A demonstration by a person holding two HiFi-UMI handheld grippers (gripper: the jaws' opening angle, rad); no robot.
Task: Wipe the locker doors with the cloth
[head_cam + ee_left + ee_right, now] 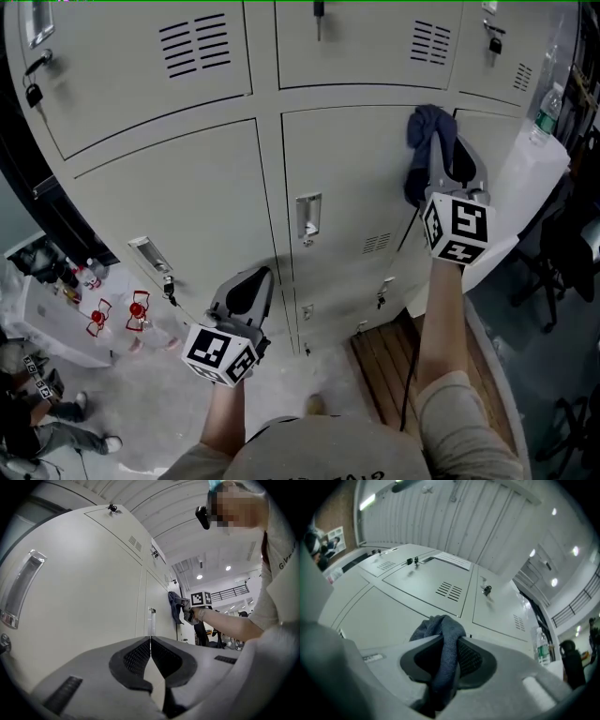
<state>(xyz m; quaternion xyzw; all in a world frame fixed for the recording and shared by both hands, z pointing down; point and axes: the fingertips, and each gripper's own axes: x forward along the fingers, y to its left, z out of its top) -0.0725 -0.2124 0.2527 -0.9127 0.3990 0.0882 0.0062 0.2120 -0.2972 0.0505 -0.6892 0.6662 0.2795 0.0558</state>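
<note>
A dark blue cloth (422,141) is pressed against the upper right of the middle locker door (347,178). My right gripper (442,150) is shut on it. In the right gripper view the cloth (442,641) bunches up between the jaws, and part of it hangs over the fingertips. My left gripper (247,287) hangs lower, in front of the left locker door (178,206), shut with nothing in it. In the left gripper view its jaws (150,643) meet. Further along the lockers in that view are the cloth (175,605) and the right gripper's marker cube (200,598).
Recessed handles (307,216) and keys (34,94) stick out of the doors. A water bottle (549,111) stands on a white surface at right. On the floor lie a wooden pallet (389,375) and red-capped spray bottles (138,309). A person (37,412) sits at the lower left.
</note>
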